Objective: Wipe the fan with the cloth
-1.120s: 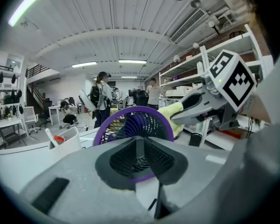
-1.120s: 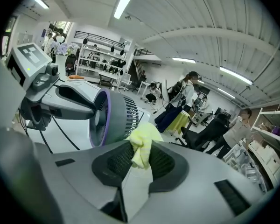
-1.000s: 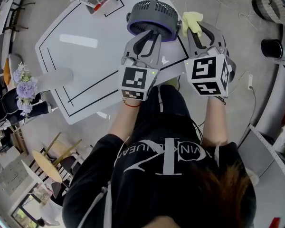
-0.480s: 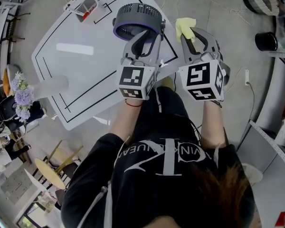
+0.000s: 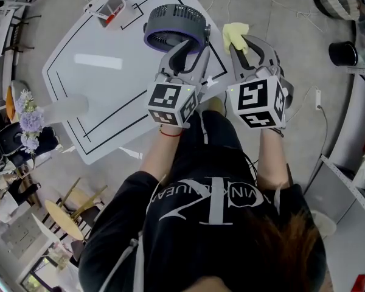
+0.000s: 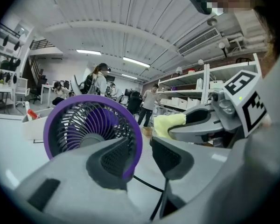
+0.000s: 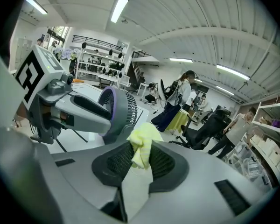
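Purple-rimmed grey fan point(image 5: 173, 26) stands ungripped at the edge of the white bench point(image 5: 103, 84). Your left claw point(image 6: 142, 148) gapes empty beside it, and your right claw point(image 7: 141, 160) pinches the yellow cloth point(image 7: 142, 143). Hard wiping may shove it off.

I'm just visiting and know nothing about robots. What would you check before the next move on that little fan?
1. Cloth held: ok. The right gripper is shut on the yellow cloth.
2. Cloth touching the fan: not ok. It sits beside the purple fan, apart from it.
3. Fan steadied: not ok. The left gripper is open at the fan's rim, with nothing between its jaws.
4. Blades at rest: ok, probably. They look sharp, not smeared.
5. Fan on the white table: ok, near its corner.
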The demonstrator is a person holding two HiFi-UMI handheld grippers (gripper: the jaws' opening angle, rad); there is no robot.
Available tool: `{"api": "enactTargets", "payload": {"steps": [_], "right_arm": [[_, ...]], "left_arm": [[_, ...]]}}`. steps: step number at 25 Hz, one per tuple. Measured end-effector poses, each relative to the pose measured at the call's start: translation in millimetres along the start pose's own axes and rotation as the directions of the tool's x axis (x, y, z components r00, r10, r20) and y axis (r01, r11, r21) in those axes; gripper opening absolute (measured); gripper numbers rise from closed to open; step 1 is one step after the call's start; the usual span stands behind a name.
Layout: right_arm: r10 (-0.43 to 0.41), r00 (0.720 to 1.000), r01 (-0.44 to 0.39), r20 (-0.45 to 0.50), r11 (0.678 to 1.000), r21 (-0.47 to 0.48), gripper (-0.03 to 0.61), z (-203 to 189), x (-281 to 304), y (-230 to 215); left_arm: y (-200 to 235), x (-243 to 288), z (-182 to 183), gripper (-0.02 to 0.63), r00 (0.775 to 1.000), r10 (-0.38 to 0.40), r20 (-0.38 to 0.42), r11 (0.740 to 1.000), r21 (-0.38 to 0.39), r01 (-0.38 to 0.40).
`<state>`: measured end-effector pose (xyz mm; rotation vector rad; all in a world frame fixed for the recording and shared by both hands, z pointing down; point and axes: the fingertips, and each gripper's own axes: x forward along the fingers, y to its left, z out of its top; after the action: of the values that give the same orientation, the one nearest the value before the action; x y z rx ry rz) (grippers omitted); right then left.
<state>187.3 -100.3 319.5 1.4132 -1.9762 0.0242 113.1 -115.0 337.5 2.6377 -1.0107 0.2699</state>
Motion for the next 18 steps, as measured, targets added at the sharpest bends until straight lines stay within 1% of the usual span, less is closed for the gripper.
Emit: {"api": "enactTargets", "payload": {"steps": [1,2,4,6,9,10,13,18], "right_arm": [[0.001,1.000,-0.001,0.000,1.000,0.000,0.087,-0.6,0.0,0.6],[0.002,1.000,-0.002,0.000,1.000,0.000,0.087,-1.0,0.0,1.2],[0.002,1.000,-0.002,0.002,1.000,0.000,0.087,-1.0,0.0,1.7],[0.004,1.000,-0.004,0.003,1.000,-0.003,0.087,-0.6,-0.5,1.6],[0.009,1.000,-0.009,0.002,1.000,-0.010,0.087,-1.2,-1.7,1.5],[0.010,1.000,-0.010,0.001,1.000,-0.011,0.087,-1.9,-1.9,1.7],[0.016,1.000,-0.016,-0.003,1.000,-0.016,0.087,-4.9,-1.5,4.0],[0.028,1.000,-0.027,0.010,0.999,-0.031,0.087,-0.6,-0.5,9.3]], "left_arm": [[-3.9,1.5,-2.2,0.178,1.000,-0.018,-0.010,1.000,0.001,0.018],[-7.2,3.3,-4.2,0.182,0.999,-0.027,-0.019,1.000,0.006,0.027],[-10.3,7.8,-8.1,0.181,0.999,-0.017,-0.036,1.000,0.022,0.018],[-8.3,12.8,-11.5,0.157,0.998,0.020,-0.053,0.999,0.041,-0.018],[-0.2,15.8,-12.3,0.074,0.995,0.088,-0.055,0.995,0.058,-0.085],[1.3,15.9,-12.3,0.064,0.994,0.098,-0.053,0.994,0.061,-0.095],[1.4,15.1,-13.4,0.063,0.993,0.101,-0.053,0.992,0.076,-0.097],[0.0,8.2,-12.9,0.058,0.994,0.102,-0.050,0.992,0.077,-0.098]]}}
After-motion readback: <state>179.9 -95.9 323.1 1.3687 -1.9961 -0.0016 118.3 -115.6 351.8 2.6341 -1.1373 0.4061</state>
